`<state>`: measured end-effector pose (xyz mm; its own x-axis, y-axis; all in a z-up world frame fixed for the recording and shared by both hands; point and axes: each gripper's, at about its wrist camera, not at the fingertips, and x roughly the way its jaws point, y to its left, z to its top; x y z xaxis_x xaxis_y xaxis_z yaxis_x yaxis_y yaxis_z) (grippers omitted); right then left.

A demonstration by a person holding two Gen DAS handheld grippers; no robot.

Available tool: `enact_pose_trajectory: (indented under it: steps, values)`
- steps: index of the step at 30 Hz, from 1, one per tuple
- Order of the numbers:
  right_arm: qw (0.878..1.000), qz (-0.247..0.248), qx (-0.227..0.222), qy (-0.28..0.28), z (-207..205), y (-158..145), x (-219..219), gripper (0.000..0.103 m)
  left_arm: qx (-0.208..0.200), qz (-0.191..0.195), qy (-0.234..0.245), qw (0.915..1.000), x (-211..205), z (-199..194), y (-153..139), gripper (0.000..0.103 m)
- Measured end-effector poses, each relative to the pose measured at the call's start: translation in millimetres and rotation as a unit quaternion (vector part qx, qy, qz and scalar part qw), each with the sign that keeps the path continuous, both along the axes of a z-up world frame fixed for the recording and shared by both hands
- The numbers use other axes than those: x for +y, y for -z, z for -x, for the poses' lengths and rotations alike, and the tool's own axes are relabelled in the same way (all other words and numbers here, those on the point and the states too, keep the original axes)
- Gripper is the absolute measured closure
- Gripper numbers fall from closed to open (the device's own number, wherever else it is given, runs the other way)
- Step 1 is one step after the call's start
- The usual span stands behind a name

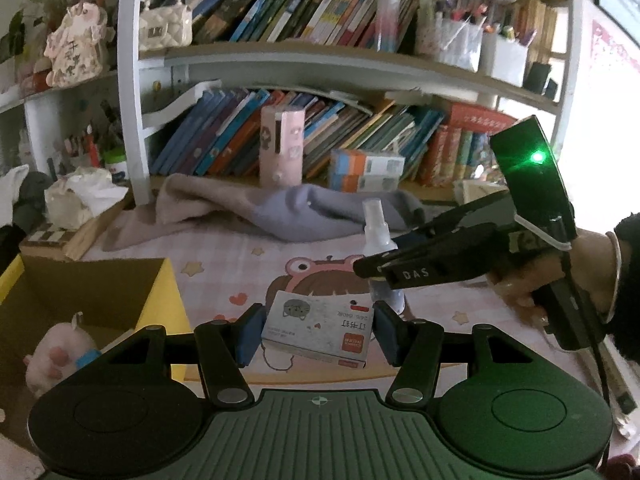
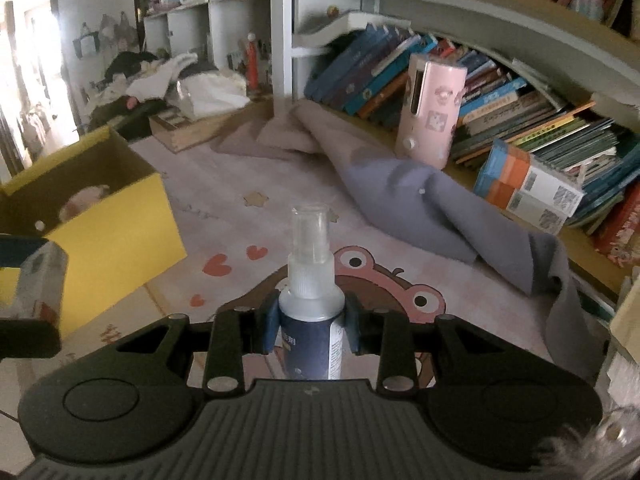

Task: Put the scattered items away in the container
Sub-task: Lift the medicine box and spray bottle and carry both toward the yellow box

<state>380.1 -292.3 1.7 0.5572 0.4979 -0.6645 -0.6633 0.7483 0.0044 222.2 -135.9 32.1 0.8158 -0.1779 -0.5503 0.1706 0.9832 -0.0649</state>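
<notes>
In two tongs: one staple box [image 1: 318, 334], one spray bottle [image 2: 311, 320].

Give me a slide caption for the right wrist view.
Right claw grips a spray bottle above the cartoon mat, yellow box at left.

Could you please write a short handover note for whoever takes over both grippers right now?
Left gripper: shut on the staples box, lifted off the desk mat.
Right gripper: shut on the spray bottle, upright between the pads.
Yellow box: open, to the left of both grippers; a pink plush toy already lies inside.
Done: plush toy stowed, both other items picked up.
Left: carry the staples box and spray bottle over the yellow box and release them inside.
</notes>
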Motion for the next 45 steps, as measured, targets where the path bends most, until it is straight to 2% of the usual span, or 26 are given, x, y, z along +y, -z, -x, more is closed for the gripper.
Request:
enact_pose_trajectory:
  steps: [9, 15, 22, 29, 37, 45]
  values:
    - [0.999, -0.02, -0.018, 0.025, 52, -32, 0, 0.073, -0.03, 0.013, 0.032, 0.9989, 20, 19, -13, 0.046]
    - [0.997, -0.026, -0.025, 0.062, 95, -47, 19, 0.073, -0.039, 0.022, 0.067, 0.9967, 54, 42, -20, 0.046]
    - [0.995, -0.034, -0.034, 0.083, 140, -65, 58, 0.073, -0.044, 0.029, 0.081, 0.9953, 109, 69, -24, 0.046]
    - [0.995, -0.046, -0.04, 0.076, 173, -71, 116, 0.073, -0.052, 0.03, 0.074, 0.9955, 168, 83, -24, 0.046]
    - [0.997, -0.045, -0.033, 0.06, 185, -67, 185, 0.073, -0.051, 0.015, 0.061, 0.9967, 227, 83, -15, 0.046]
    - [0.998, -0.03, -0.019, 0.05, 168, -60, 239, 0.073, -0.025, -0.001, 0.049, 0.9985, 266, 54, 9, 0.046]
